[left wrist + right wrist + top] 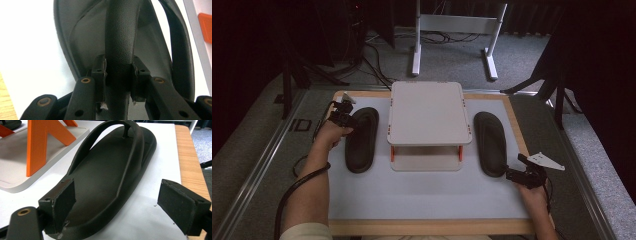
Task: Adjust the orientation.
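so nearest the person there's the wooden edge of the table (432, 227), pale grain, framing a smooth white mat (422, 192) that covers most of the top.

right gripper (514, 175) sits near the front right corner of the mat, just by the heel of the right flip-flop (490, 142). in the right gripper view its jaws stand wide apart, flat dark pads (64, 201) with a slightly rough face, and the sandal's heel lies between them without either pad touching it. so open, holding nothing. that sandal is matte black rubber or foam, long oval sole with a fine pebbled grain and a y-shaped thong strap arching over the toe end.

left gripper (346, 120) is further up, at the toe half of the left flip-flop (362, 140), which lies flat on the mat left of the stand. in the left gripper view the jaws are pinched in on the rounded black strap (120, 37), pads pressing it from both sides, same leathery pebble texture on it. so it's clamped on the strap.

between the two sandals stands a little two-tier rack (429, 112), light grey plastic boards with rounded corners, top shelf held up on orange supports (392, 153). matte and smooth.

beyond the table is grey carpet, cables and a white metal frame (452, 25).
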Demonstrator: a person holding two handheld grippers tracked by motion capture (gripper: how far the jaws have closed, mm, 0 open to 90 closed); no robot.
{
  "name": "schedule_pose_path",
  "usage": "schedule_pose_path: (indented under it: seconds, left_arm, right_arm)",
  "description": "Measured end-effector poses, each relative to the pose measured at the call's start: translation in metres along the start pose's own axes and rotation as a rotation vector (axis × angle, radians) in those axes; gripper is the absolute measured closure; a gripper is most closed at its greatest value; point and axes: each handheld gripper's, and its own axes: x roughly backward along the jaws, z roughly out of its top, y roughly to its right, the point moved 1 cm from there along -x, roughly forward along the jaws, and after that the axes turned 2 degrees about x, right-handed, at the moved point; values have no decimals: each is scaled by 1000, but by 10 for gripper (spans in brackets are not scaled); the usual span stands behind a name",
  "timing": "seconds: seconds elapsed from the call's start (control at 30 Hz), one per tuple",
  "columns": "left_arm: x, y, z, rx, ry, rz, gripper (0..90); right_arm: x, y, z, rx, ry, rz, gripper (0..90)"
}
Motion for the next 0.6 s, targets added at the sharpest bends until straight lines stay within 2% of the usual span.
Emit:
schedule_pose_path:
  seconds: [0.1, 0.2, 0.27, 0.47, 0.5, 0.53, 0.6]
  left_arm:
    - [6, 2, 0, 4, 6, -2, 710]
    - [12, 3, 0, 3, 18, -5, 716]
    - [22, 4, 0, 6, 30, -17, 718]
    - [40, 10, 2, -1, 51, -6, 719]
    - [46, 11, 3, 5, 60, -10, 719]
    - [53, 12, 4, 24, 87, -42, 720]
    - [58, 14, 4, 26, 90, -51, 720]
  right_arm:
    - [1, 1, 0, -13, 5, 7, 138]
    - [1, 1, 0, -5, 8, 23, 119]
    - [0, 1, 0, -4, -4, 24, 115]
    - [1, 2, 0, -18, 4, 41, 115]
    - [1, 2, 0, -17, 4, 41, 115]
    - [1, 2, 0, -11, 0, 40, 115]
    - [0, 2, 0, -10, -2, 38, 115]
